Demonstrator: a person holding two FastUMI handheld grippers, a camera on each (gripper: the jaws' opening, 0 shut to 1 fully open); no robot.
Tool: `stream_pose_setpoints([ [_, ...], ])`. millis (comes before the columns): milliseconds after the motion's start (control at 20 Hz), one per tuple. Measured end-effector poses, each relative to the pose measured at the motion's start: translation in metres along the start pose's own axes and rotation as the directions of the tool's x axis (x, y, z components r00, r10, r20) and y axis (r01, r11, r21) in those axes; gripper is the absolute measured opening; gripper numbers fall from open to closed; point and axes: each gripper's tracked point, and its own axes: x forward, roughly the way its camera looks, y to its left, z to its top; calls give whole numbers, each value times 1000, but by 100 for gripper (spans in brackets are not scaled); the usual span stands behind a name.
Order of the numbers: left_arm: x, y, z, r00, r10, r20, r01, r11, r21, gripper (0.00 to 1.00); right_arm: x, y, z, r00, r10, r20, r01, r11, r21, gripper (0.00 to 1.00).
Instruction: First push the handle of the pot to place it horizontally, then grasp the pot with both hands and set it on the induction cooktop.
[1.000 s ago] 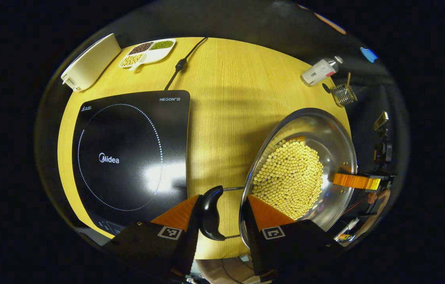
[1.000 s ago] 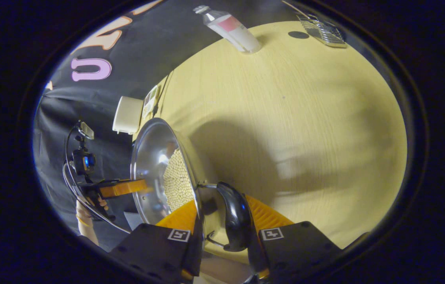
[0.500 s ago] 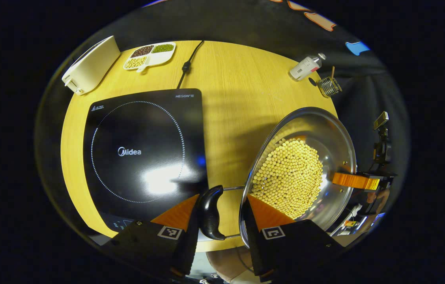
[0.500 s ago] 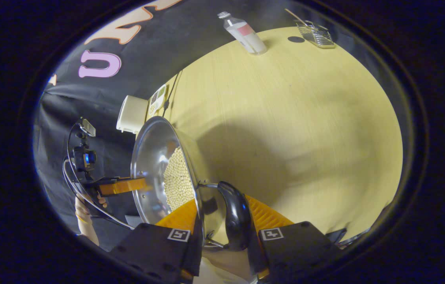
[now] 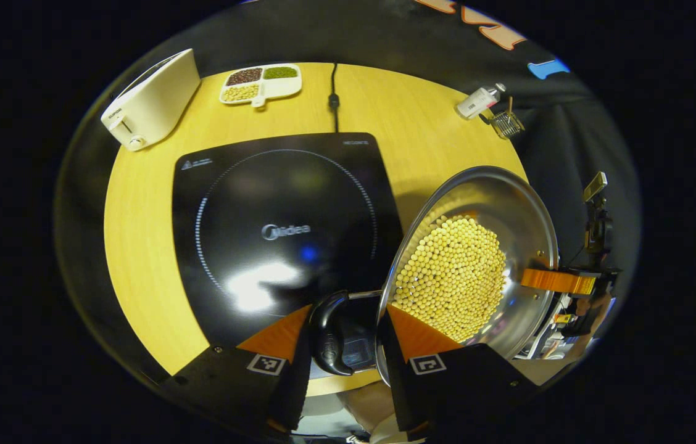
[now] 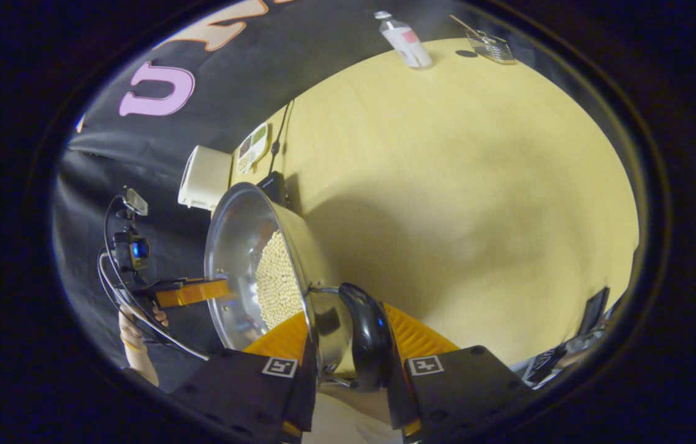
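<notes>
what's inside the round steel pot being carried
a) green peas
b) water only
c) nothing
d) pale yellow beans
d, the left gripper view shows pale yellow beans heaped inside the round steel pot, with each gripper's jaws clamped at its rim.

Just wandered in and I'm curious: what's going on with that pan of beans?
A person holds a claw in each hand and is carrying a steel pot full of pale beans. The left claw is clamped at the pot's rim by one black side handle; the right claw is clamped at the other handle. The pot is off the table, beside the black cooktop and partly over its edge, not yet set down.
</notes>
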Motion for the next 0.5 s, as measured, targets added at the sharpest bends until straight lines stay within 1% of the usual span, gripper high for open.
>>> stream_pose_setpoints([
  [250,-13,56,-2,1000,11,14,-11,1000,4,60,31,45,-7,1000,-8,-1,8,1000,-16,45],
  [500,-21,91,6,998,34,44,-33,999,-7,59,59,80,-3,1000,5,-21,-6,999,-44,45],
])
